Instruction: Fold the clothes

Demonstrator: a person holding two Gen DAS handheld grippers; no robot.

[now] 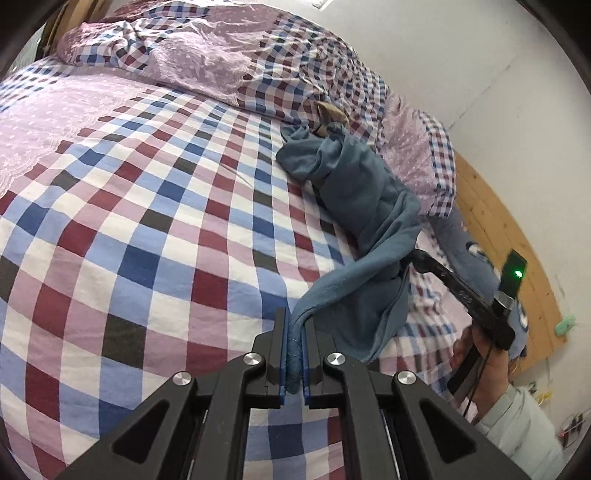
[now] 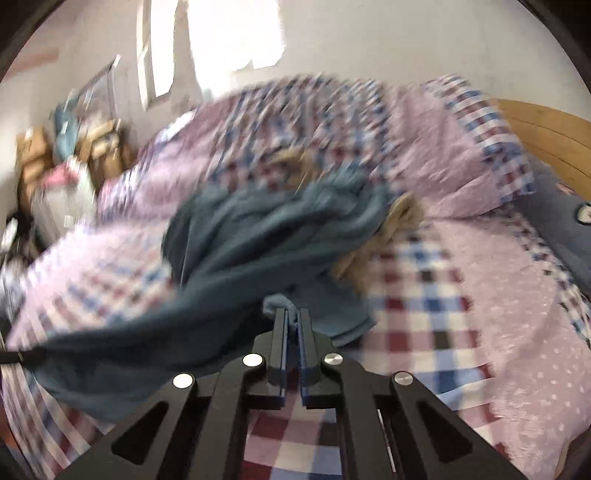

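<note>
1. Two grippers pinch our crumpled blue fleece garment [image 1: 354, 206], which lies on the checked purple bedsheet [image 1: 147, 221].
2. Our left gripper [image 1: 295, 347] clamps a rolled edge.
3. Our right gripper [image 2: 293, 325] is closed on a fold; blur smears that view.
4. Something tan [image 2: 402, 214] peeks from behind the garment, unidentifiable.

Bright daylight, blown-out window [image 2: 229, 33]; right view motion-blurred, fisheye edges

We note a bed [image 1: 129, 221] in checked sheet; on it a bunched blue garment [image 1: 354, 192], rumpled checked quilt [image 1: 207, 55], tan cloth [image 2: 399, 218].
</note>
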